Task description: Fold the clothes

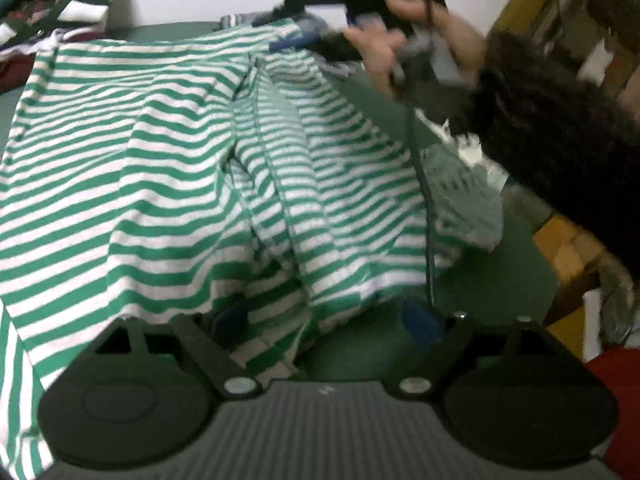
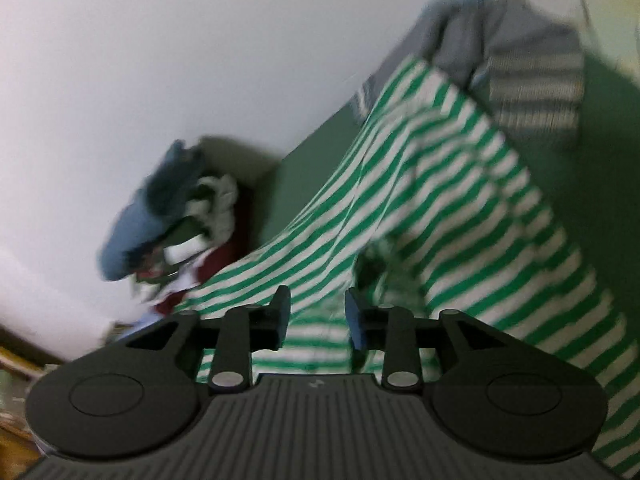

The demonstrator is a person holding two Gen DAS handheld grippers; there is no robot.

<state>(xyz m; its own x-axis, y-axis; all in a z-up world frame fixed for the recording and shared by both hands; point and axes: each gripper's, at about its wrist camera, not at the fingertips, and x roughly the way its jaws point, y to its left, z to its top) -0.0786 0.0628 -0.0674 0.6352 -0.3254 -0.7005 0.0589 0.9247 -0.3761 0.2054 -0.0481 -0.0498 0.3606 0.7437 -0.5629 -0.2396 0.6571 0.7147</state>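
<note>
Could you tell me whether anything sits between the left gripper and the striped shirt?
Nothing visible does. The left gripper is already at the striped shirt: the cloth drapes over one finger and lies between both, above the green table. The right gripper meets the shirt's far edge.

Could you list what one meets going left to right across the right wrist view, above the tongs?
White wall → pile of clothes → green-and-white striped garment → grey striped garment.

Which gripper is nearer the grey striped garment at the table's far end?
Right. The right gripper is at the striped shirt's far edge, beside the grey garment. The left gripper is at the shirt's near hem, across the shirt from it.
</note>
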